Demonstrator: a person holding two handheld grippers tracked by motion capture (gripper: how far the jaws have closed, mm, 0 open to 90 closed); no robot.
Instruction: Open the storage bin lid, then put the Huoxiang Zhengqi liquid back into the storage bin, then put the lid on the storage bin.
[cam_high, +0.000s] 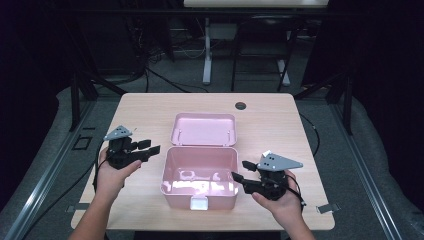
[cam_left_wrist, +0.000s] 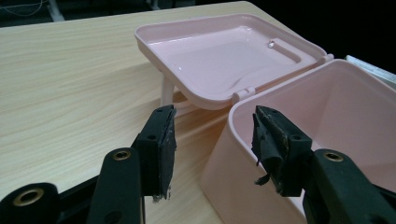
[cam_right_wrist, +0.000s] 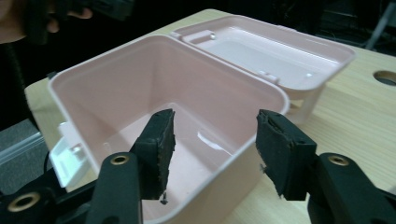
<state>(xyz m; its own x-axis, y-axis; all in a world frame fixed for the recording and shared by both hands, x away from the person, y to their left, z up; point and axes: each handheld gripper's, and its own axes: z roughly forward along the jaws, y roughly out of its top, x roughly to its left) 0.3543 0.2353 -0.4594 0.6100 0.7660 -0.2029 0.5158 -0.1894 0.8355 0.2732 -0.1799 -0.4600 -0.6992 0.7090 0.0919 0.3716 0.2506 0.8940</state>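
pink box open, lid flat behind, white latch front.

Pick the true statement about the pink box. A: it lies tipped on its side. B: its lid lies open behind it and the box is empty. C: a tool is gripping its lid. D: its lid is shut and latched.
B: the lid lies folded back behind the box, whose inside is bare, while the left tool and right tool sit open at either side.

Open pink box mid-table, lid flat behind, bare table either side
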